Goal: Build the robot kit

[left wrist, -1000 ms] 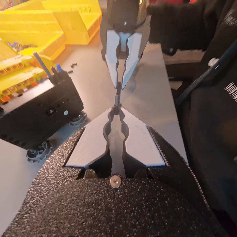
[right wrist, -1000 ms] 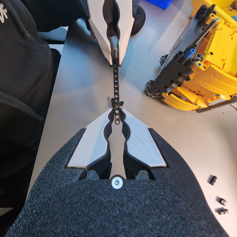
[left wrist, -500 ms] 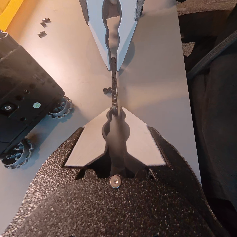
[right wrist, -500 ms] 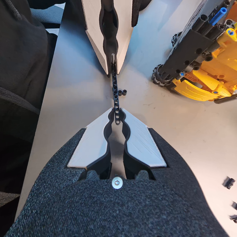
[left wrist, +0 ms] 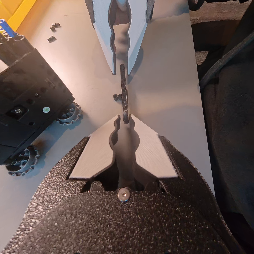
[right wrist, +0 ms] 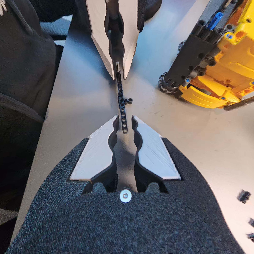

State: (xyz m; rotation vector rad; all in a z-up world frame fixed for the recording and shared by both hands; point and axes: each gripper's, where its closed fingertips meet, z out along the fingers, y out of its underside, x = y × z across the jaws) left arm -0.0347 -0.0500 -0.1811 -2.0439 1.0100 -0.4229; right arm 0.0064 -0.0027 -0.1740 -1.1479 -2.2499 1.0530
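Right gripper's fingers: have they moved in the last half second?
Yes. The right gripper has opened: its fingers have spread sideways off the black beam, which the left gripper pinches.

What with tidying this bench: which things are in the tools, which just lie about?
In use: black holed beam, clamped by left tool; right tool open around its other end.
Lying about: yellow-and-black model; small black pieces.

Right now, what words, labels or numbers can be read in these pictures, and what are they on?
White print on the black clothing: cut off at the edge, unreadable.
White marks atop the black block: too blurred.
Round green sticker on that block: nothing readable.
Black strip with holes: no writing seen.
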